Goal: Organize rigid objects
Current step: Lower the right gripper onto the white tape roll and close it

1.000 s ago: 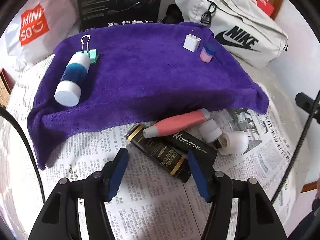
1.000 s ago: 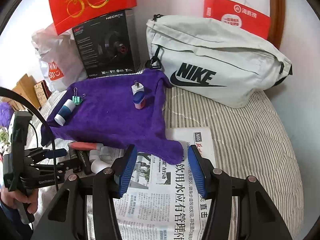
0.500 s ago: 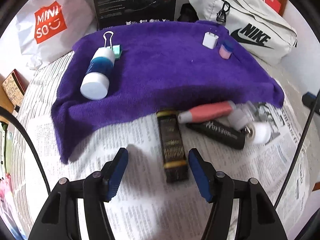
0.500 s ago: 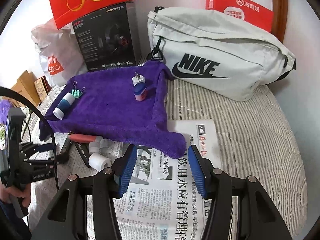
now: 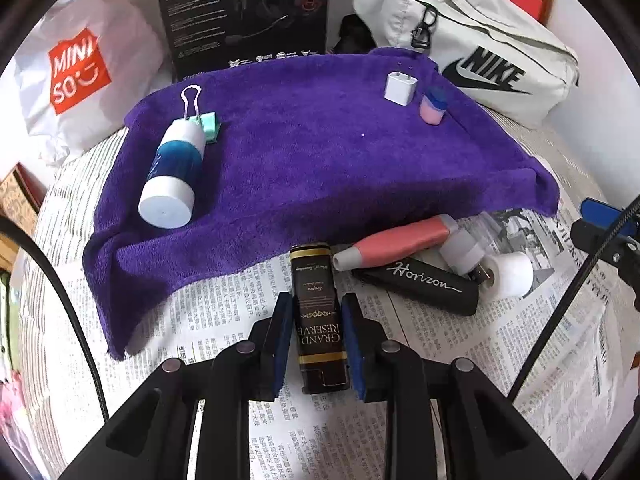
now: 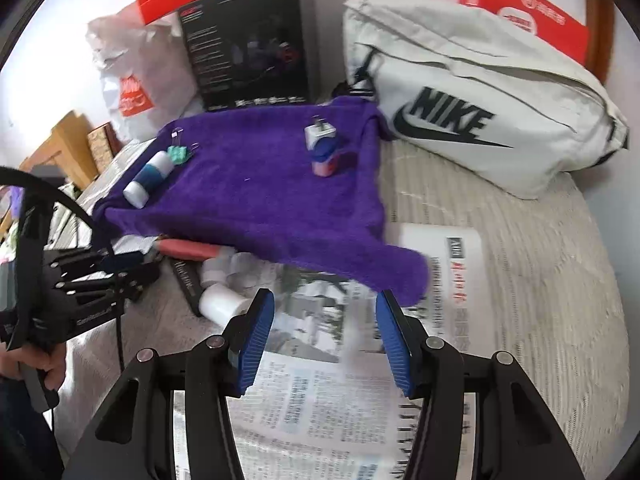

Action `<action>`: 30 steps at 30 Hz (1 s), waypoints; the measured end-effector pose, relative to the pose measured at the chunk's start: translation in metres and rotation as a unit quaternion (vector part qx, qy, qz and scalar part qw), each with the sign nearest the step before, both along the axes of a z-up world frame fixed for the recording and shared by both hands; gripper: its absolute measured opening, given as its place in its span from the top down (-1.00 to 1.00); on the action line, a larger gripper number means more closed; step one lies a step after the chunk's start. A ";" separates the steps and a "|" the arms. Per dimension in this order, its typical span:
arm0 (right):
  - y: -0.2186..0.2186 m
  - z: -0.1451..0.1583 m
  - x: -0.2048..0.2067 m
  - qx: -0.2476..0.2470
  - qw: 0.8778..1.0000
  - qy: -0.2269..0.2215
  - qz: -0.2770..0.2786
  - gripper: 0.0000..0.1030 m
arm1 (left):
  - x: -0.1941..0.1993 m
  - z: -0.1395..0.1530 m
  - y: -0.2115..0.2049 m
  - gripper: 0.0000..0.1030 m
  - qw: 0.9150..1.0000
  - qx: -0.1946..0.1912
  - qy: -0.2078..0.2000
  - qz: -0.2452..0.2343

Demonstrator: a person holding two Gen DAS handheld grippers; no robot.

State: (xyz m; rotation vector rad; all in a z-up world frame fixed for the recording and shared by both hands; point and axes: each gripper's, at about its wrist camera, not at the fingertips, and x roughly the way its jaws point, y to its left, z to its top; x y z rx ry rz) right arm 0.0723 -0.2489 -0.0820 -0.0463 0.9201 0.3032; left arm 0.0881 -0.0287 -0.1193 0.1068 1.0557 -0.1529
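Over on the far left, a white shopping bag was propped behind the purple towel. On the towel's left end a blue-and-white bottle was laid on its side, touching a green binder clip. Toward the towel's right end a white charger plug was stood just beside a small pink-and-blue container.

Front and centre, the dark lighter with gold lettering was pinched between the blue pads of the left gripper, jaws narrowed right down onto its sides, resting on the newspaper just off the towel's edge. Right of it, a pink pen-like thing was laid across a black case, with a white roll touching the case's far end.

The white Nike bag was parked at the back right.

In the right wrist view, the right gripper was held wide apart over newspaper, nothing between its pads, well right of the pile.
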 end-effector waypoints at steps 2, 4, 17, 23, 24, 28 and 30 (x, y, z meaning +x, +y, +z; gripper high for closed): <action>0.007 -0.002 -0.002 0.005 1.000 0.001 0.018 -0.02 | -0.001 0.001 0.003 0.54 1.000 -0.006 0.004 0.001; 0.015 -0.006 -0.003 0.011 0.999 0.006 0.037 -0.02 | -0.003 0.001 0.008 0.54 1.000 -0.007 0.008 0.008; 0.054 -0.025 0.005 0.016 0.997 0.033 0.061 -0.03 | -0.016 0.002 0.033 0.54 0.999 -0.014 0.006 0.028; 0.059 -0.030 0.009 -0.002 0.998 0.040 0.050 -0.03 | -0.017 0.002 0.035 0.54 0.999 -0.021 0.002 0.027; 0.058 -0.030 0.008 -0.011 0.998 0.040 0.049 -0.03 | -0.017 0.002 0.035 0.54 0.999 -0.022 0.001 0.027; 0.052 -0.028 0.004 -0.026 0.998 0.039 0.044 -0.03 | -0.019 0.002 0.035 0.54 0.999 -0.023 -0.003 0.027; 0.051 -0.028 0.004 -0.026 0.998 0.041 0.044 -0.03 | -0.019 0.002 0.035 0.54 0.999 -0.024 -0.004 0.026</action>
